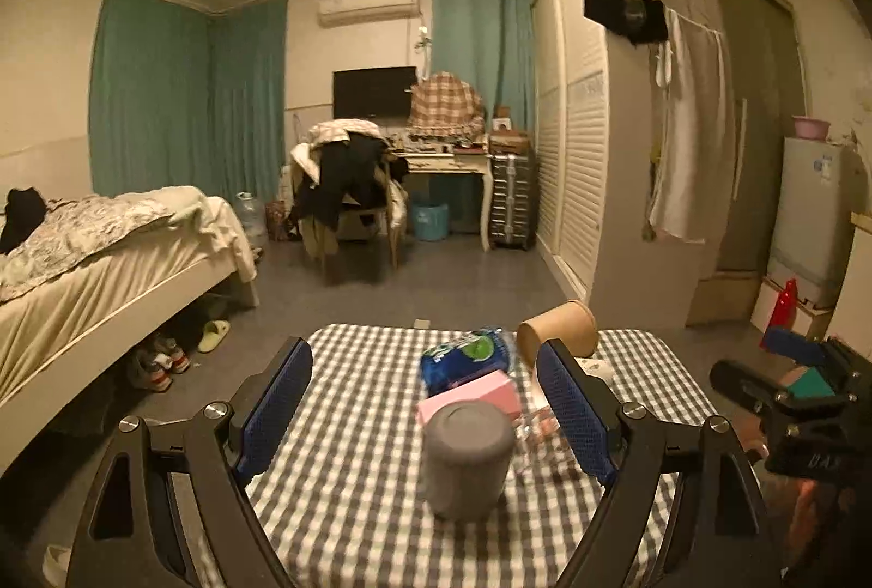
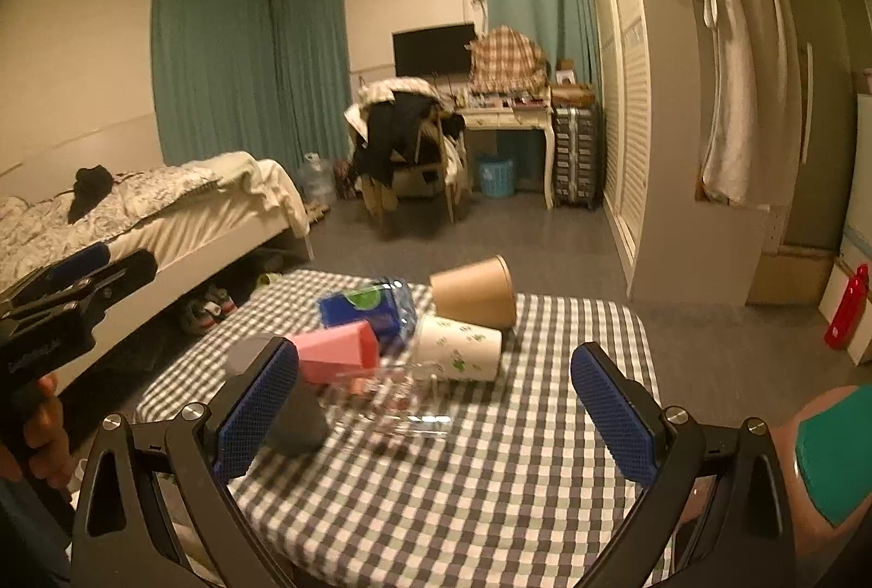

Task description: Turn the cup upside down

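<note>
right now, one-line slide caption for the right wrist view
Open right gripper faces a checked table with a grey cup, glass, and white and brown paper cups on their sides.

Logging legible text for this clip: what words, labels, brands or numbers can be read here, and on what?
None can be read with confidence.
Blue packet: green and white label, too blurred.
White paper cup: green print only, no letters visible.
Left gripper body: embossed marking, too dark.
Fridge: blue sticker, too small.
</note>
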`<action>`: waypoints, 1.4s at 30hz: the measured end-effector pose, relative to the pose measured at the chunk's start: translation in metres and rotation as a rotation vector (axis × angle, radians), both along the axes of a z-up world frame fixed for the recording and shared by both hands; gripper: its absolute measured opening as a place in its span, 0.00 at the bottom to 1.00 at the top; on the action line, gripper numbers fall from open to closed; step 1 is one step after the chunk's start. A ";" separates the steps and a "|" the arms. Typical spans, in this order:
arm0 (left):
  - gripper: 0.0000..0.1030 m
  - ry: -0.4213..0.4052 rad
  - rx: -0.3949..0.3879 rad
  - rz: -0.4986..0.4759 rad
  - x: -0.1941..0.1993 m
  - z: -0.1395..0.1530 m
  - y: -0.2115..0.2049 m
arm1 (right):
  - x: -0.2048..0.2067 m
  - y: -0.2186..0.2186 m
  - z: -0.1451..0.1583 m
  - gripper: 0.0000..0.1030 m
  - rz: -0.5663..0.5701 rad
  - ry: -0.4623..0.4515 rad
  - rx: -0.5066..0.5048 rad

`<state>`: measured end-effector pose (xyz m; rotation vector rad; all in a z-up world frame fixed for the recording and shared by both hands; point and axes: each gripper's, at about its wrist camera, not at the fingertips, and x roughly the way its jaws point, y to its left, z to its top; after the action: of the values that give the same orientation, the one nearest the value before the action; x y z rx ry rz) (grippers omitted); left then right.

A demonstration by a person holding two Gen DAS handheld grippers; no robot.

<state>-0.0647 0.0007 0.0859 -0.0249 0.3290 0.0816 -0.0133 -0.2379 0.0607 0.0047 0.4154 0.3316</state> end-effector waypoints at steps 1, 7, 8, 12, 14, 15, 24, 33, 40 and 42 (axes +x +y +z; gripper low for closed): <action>0.85 -0.002 -0.010 0.005 -0.006 -0.002 0.004 | -0.006 0.004 0.002 0.98 0.001 -0.013 -0.011; 0.85 -0.006 -0.059 0.040 -0.029 -0.024 0.025 | -0.034 0.032 -0.002 0.98 0.019 -0.049 -0.036; 0.85 -0.004 -0.068 0.043 -0.029 -0.028 0.028 | -0.038 0.035 -0.005 0.98 0.033 -0.045 -0.039; 0.85 0.006 -0.081 0.063 -0.033 -0.047 0.038 | -0.048 0.049 -0.026 0.98 0.048 -0.038 -0.069; 0.85 0.025 -0.077 0.069 -0.031 -0.057 0.042 | -0.044 0.053 -0.039 0.98 0.042 -0.015 -0.077; 0.85 0.038 -0.069 0.070 -0.028 -0.064 0.043 | -0.040 0.057 -0.045 0.98 0.043 0.007 -0.080; 0.85 0.092 -0.069 0.053 -0.009 -0.099 0.044 | -0.009 0.070 -0.071 0.98 0.017 0.066 -0.061; 0.91 0.119 -0.076 0.070 -0.002 -0.111 0.051 | 0.001 0.078 -0.085 0.98 -0.016 0.093 -0.091; 0.99 0.117 -0.069 0.105 -0.003 -0.112 0.054 | 0.000 0.085 -0.088 1.00 -0.029 0.083 -0.136; 0.99 0.122 -0.077 0.109 -0.002 -0.112 0.055 | -0.002 0.085 -0.088 1.00 -0.029 0.081 -0.135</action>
<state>-0.0672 0.0559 -0.0264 -0.1142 0.4525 0.1787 -0.0150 -0.1533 -0.0270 -0.1080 0.5169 0.2753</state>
